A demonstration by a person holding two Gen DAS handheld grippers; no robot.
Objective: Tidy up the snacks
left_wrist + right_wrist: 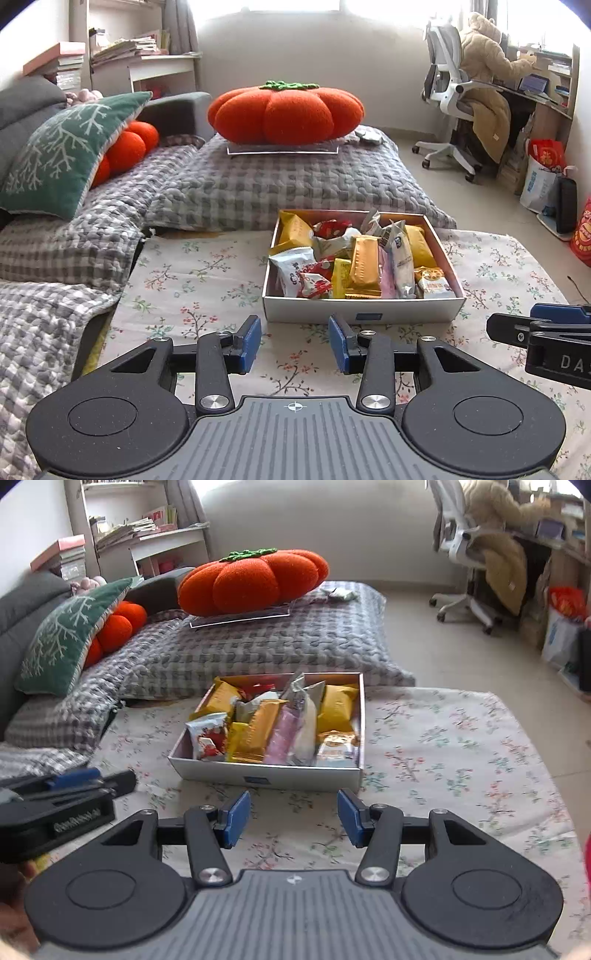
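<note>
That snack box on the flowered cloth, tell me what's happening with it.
A person holds a gripper in each hand in front of the white snack box, which sits on the flowered cloth packed with wrapped snacks. The left gripper and right gripper are both open and empty, short of the box. Nothing lies loose on the cloth, so the sorting looks done or not yet begun.

Left tongs [295, 343] parted and empty, right tongs [293, 819] likewise
</note>
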